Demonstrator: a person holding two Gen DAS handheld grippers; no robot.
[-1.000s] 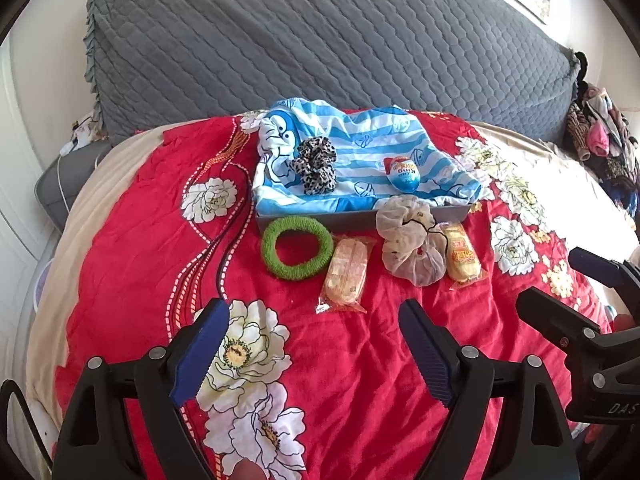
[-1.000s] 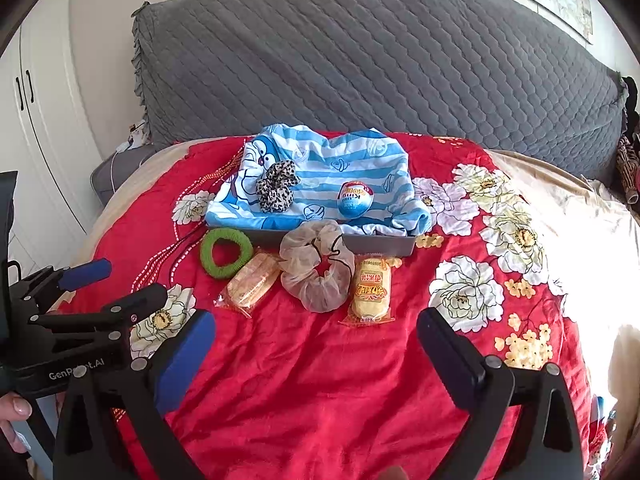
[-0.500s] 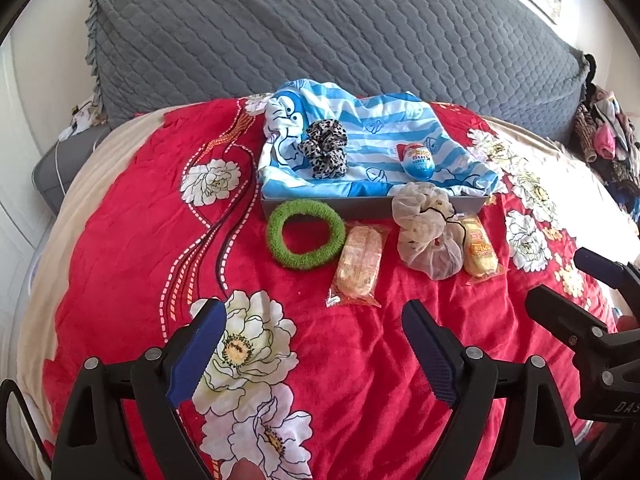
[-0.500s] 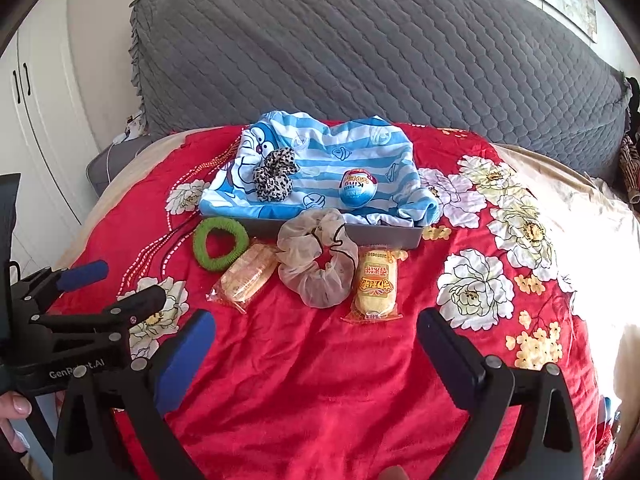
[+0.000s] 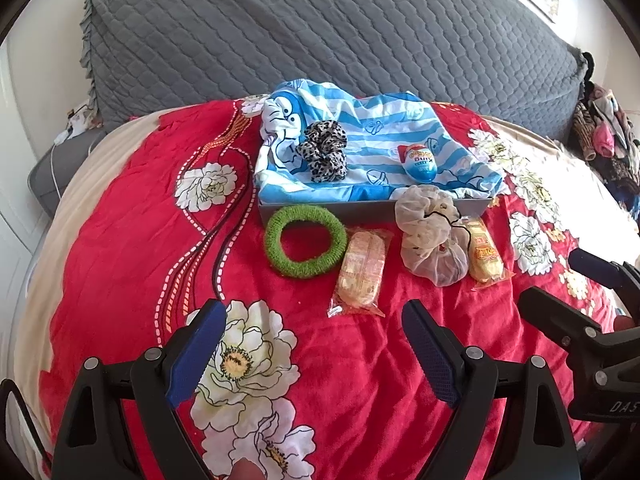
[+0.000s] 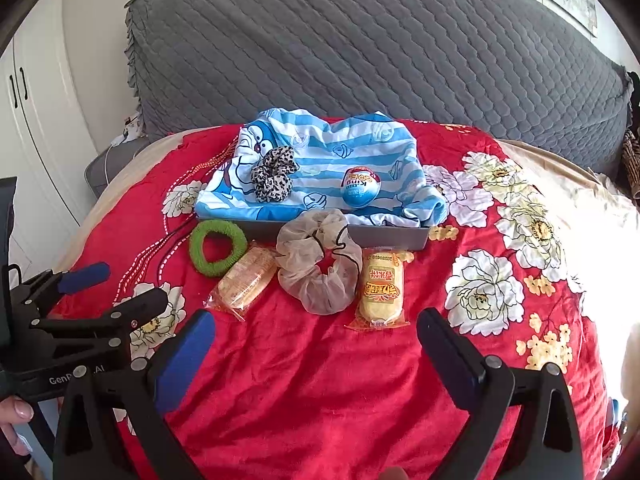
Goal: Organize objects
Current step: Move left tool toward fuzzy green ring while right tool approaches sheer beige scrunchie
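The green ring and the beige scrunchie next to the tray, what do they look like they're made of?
The green ring looks like fuzzy terry or chenille yarn wrapped around an elastic core: its surface is matte and nubbly. The beige scrunchie looks like thin sheer fabric, perhaps organza or chiffon: the red blanket shows faintly through its gathered, lightly glossy folds.

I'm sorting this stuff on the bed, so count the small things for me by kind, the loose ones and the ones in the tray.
Hair scrunchies: 3, leopard, green, beige
Wrapped snack cakes: 2, one, another
Chocolate egg: 1
Total: 6
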